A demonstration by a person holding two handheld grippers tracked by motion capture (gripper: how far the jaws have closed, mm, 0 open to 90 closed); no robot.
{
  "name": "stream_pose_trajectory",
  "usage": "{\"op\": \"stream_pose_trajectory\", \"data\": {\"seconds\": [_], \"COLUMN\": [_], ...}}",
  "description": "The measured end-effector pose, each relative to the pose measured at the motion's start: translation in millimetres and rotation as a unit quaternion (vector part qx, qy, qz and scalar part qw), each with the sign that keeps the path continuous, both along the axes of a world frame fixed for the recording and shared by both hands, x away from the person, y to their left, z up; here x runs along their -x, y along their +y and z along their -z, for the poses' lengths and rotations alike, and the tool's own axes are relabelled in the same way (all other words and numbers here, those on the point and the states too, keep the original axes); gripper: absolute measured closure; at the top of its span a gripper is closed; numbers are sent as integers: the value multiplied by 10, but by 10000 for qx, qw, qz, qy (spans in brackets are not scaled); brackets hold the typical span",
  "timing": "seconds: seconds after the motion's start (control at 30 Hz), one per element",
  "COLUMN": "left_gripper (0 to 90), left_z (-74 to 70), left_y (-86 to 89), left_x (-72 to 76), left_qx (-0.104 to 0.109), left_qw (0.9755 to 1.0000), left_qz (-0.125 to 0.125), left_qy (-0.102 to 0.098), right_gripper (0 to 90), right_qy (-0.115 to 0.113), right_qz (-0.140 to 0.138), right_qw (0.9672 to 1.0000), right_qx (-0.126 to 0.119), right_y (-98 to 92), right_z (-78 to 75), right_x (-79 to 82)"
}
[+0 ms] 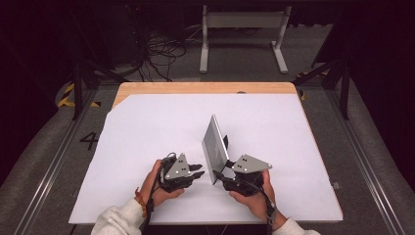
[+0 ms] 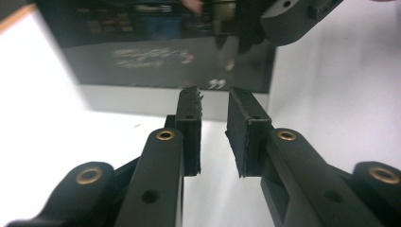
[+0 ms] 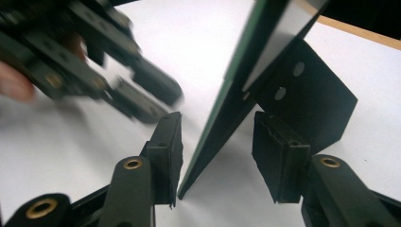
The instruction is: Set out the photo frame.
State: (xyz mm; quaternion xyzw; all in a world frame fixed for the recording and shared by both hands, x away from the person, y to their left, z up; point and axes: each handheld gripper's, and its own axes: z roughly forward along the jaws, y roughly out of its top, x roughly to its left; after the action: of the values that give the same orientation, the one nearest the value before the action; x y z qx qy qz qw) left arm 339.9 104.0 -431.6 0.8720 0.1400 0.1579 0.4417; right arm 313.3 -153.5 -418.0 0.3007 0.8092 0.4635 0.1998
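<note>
— Surface and room?
— A white sheet (image 1: 161, 127) covers a wooden table (image 1: 205, 87); dark floor beyond, with loose cables (image 1: 161, 51) and a grey stand (image 1: 242, 22).
— The item?
— A thin flat panel (image 1: 215, 147) stands on edge at the near middle, propped by a black bracket (image 3: 307, 104); its face is dark and reflective.
— Jaws?
— The right gripper (image 3: 220, 156) straddles the panel's lower corner, pads not pressing. The left gripper (image 2: 213, 135) sits just beside the panel, narrowly parted, holding nothing.
</note>
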Motion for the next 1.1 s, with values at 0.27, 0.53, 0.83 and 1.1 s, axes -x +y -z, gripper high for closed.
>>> {"op": "stream_pose_trajectory", "data": {"seconds": [0.27, 0.53, 0.83, 1.1], "left_gripper": [614, 499, 362, 296], "left_z": [17, 22, 69, 103], "left_y": [483, 868, 962, 885], "left_x": [109, 232, 268, 238], "left_qx": [-62, -73, -42, -84], "left_qw": [9985, 9946, 9919, 9927], "left_qz": [-543, -1035, -1268, -1193], "left_qy": [12, 60, 93, 179], "right_gripper": [542, 529, 605, 633], "right_qy": [0, -26, -7, 52], "right_qz": [12, 62, 51, -51], "right_qw": [10000, 10000, 10000, 10000], "right_qx": [-11, 24, -62, -26], "right_y": [-9, 67, 72, 19], "right_z": [16, 49, 65, 52], "right_x": [-40, -50, -75, -81]}}
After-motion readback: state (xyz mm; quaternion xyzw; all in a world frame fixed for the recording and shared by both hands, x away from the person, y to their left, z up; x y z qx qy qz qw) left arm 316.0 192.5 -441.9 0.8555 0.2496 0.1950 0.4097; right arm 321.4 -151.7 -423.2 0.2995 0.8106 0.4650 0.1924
